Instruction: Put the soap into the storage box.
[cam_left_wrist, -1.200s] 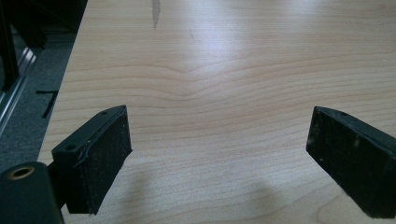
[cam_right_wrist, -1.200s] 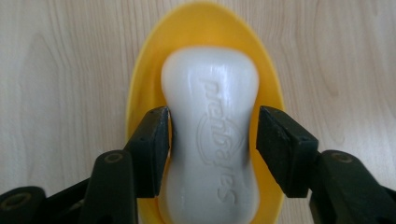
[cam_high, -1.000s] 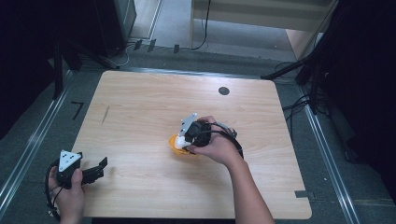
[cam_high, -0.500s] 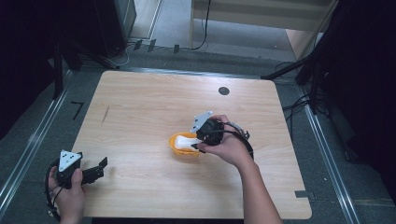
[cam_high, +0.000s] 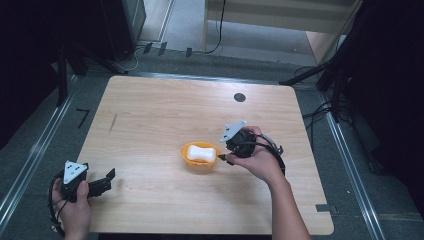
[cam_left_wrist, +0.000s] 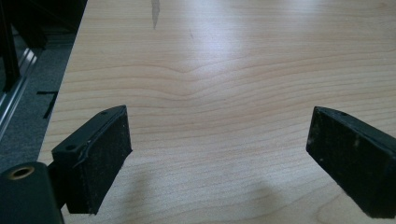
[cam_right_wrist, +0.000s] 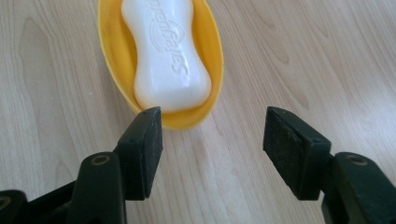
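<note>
Two grippers sit over the table (cam_high: 150, 115). At the near left corner the left gripper (cam_high: 102, 182) has its jaws wide apart over bare wood. Just right of the dish (cam_high: 189, 150), mid-table, the right gripper (cam_high: 223, 159) is also spread, holding nothing. White soap (cam_high: 201, 153) lies in the orange dish.

Soap bar in a yellow-orange dish on the desk

A white, waisted soap bar (cam_right_wrist: 163, 56) with raised lettering on its top lay flat and lengthwise inside a shallow oval yellow-orange dish (cam_right_wrist: 212, 51), nearly filling it. The dish sat upright near the middle of the wooden desk (cam_high: 150, 115), somewhat toward the person's side, its near end just ahead of the right gripper (cam_right_wrist: 212, 140), apart from its spread jaws.
</note>
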